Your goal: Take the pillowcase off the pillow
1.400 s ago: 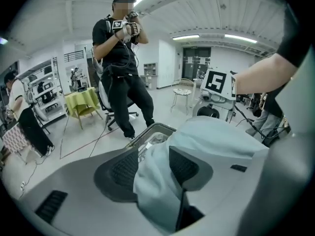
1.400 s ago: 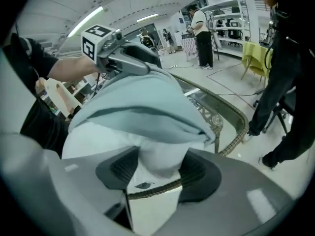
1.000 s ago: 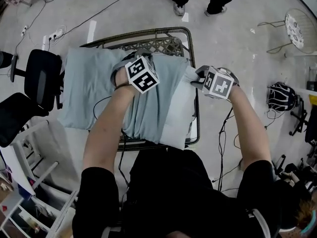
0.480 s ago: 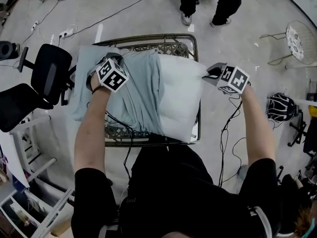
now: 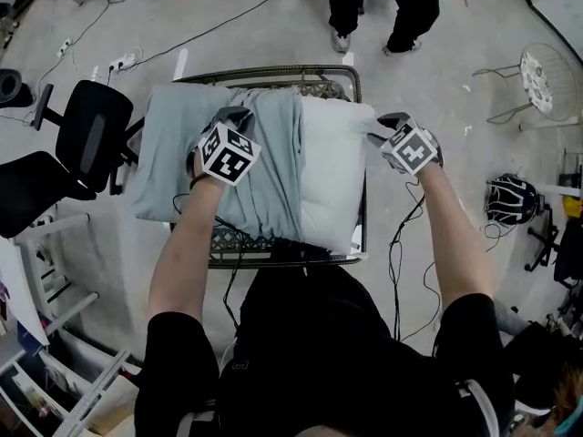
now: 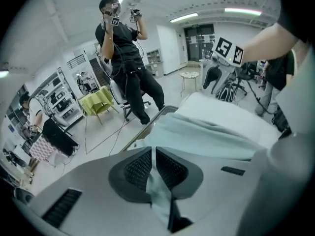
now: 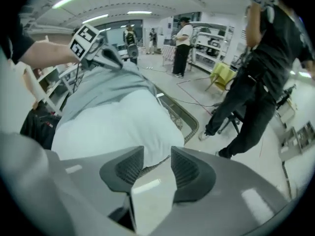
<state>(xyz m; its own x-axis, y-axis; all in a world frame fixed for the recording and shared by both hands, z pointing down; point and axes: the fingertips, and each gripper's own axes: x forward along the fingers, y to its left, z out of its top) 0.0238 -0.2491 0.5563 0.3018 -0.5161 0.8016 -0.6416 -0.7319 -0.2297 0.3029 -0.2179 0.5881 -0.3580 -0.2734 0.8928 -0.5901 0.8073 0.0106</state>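
Pale blue-grey fabric pillowcase (image 5: 182,153) bunches over the metal lattice bench's (image 5: 273,69) left half, with the left tool (image 6: 153,156) clenched on it. The white pillow (image 5: 332,171) lies bare toward the right edge. The right tool's (image 7: 157,161) jaws have just been opening, its corner loose between them. Unanchored, the pillow may drag along.

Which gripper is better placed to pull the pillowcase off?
Left. The left gripper is shut on pillowcase fabric; the right gripper has just been opening its jaws, with the bare pillow corner loose between them.

pillow (image 5: 332,176) on wicker table (image 5: 321,85)
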